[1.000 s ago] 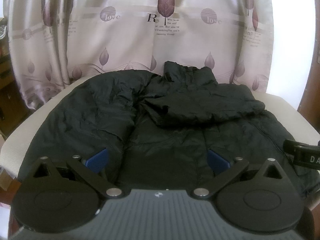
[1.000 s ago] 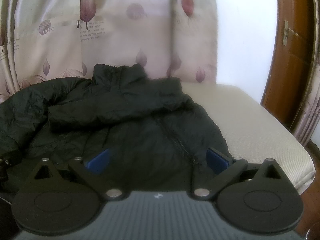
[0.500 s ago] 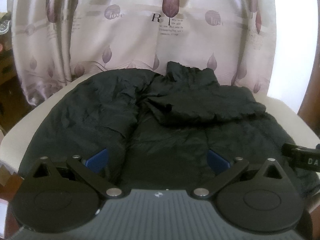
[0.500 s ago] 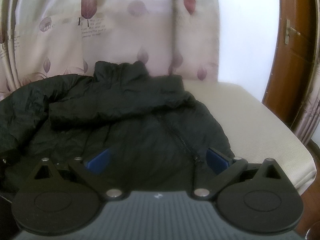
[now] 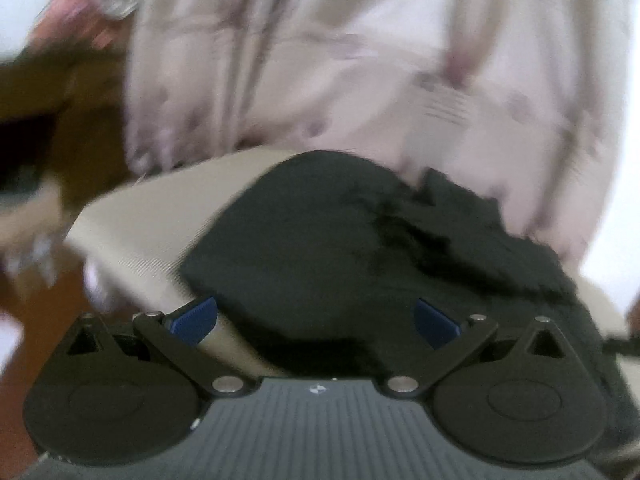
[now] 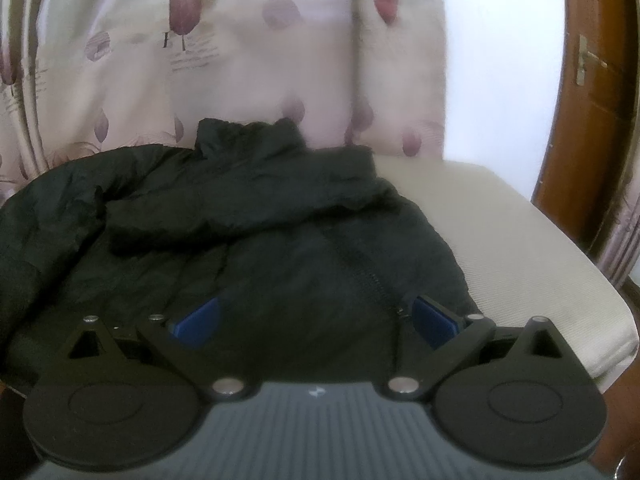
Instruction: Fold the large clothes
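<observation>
Two tools: both are at the near edge of the views, each with its blue pads spread wide and nothing between them.
Left tool [image 5: 316, 320]: it is over the near left part of the jacket; its left pad [image 5: 195, 319] is over the beige surface at the jacket's edge, its right pad [image 5: 434, 321] over the black cloth. I cannot tell if the pads touch the cloth. This view is blurred.
Right tool [image 6: 316, 320]: it is over the near front part of the jacket, its right pad [image 6: 434, 321] just beside the lower end of the zipper [image 6: 370, 278].
Jacket [image 6: 240, 248]: black and wrinkled, it lies spread on the beige cushion [image 6: 520, 248], with the collar [image 6: 248, 136] at the far side, standing a little up. One sleeve [image 6: 240, 216] is folded across the chest. In the left view the jacket [image 5: 320, 248] covers the middle and right of the cushion [image 5: 140, 224].
Cushion: a wide bare part is to the right of the jacket in the right view.
Curtain [image 6: 240, 48]: pale pink with leaf prints, it hangs behind the cushion, close behind the collar.
Door [image 6: 592, 100]: brown wood with a metal handle, at the far right.
</observation>
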A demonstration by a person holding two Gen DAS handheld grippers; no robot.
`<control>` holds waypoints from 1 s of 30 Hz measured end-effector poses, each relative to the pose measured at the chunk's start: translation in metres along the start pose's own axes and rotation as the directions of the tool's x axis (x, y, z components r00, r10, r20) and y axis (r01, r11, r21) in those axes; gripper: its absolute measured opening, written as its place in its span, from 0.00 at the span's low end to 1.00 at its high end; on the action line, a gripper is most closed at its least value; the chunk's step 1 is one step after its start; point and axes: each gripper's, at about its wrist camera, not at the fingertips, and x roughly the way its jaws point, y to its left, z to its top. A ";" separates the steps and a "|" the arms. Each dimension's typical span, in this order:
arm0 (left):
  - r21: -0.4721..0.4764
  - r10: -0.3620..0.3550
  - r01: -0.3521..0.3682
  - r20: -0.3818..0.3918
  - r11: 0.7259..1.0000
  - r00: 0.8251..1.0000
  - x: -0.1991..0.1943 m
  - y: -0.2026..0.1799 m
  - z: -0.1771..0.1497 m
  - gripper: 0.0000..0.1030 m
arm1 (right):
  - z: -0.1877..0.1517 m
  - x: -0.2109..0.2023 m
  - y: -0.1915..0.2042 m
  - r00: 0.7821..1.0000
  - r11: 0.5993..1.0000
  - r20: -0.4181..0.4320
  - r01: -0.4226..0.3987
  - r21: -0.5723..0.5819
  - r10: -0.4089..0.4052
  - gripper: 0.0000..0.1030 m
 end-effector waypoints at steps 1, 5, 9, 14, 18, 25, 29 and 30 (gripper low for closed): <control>-0.053 0.013 -0.015 -0.027 0.998 1.000 0.004 0.014 0.002 1.00 | 0.000 0.000 0.001 1.000 1.000 -0.001 -0.001 -0.001 0.001 1.00; -0.216 0.031 -0.059 -0.134 0.975 0.991 0.026 0.056 0.007 1.00 | -0.001 0.001 0.004 1.000 1.000 -0.007 -0.009 -0.005 0.009 1.00; -0.225 0.013 -0.041 -0.122 0.973 0.992 0.039 0.070 0.020 0.97 | -0.003 0.001 0.008 1.000 1.000 -0.013 -0.013 -0.025 0.013 1.00; -0.096 -0.002 -0.010 -0.129 0.995 0.992 0.047 0.055 0.044 0.46 | -0.002 0.004 0.008 1.000 1.000 -0.022 -0.011 -0.025 0.011 1.00; -0.042 -0.004 -0.001 -0.133 0.999 0.991 0.054 0.054 0.073 0.21 | -0.002 0.008 0.007 0.999 1.000 -0.032 -0.011 -0.012 0.011 1.00; 0.070 0.152 -0.166 0.168 0.984 0.974 0.057 0.058 0.189 0.06 | 0.000 0.014 0.007 0.999 1.000 -0.044 -0.017 -0.015 0.017 1.00; 0.075 0.263 -0.294 0.280 0.953 0.923 0.081 0.063 0.257 0.06 | 0.002 0.019 0.007 0.999 1.000 -0.051 -0.016 -0.006 0.016 1.00; 0.066 0.274 -0.304 0.283 0.950 0.919 0.088 0.066 0.270 0.06 | 0.002 0.020 0.007 0.998 1.000 -0.054 -0.016 -0.005 0.015 1.00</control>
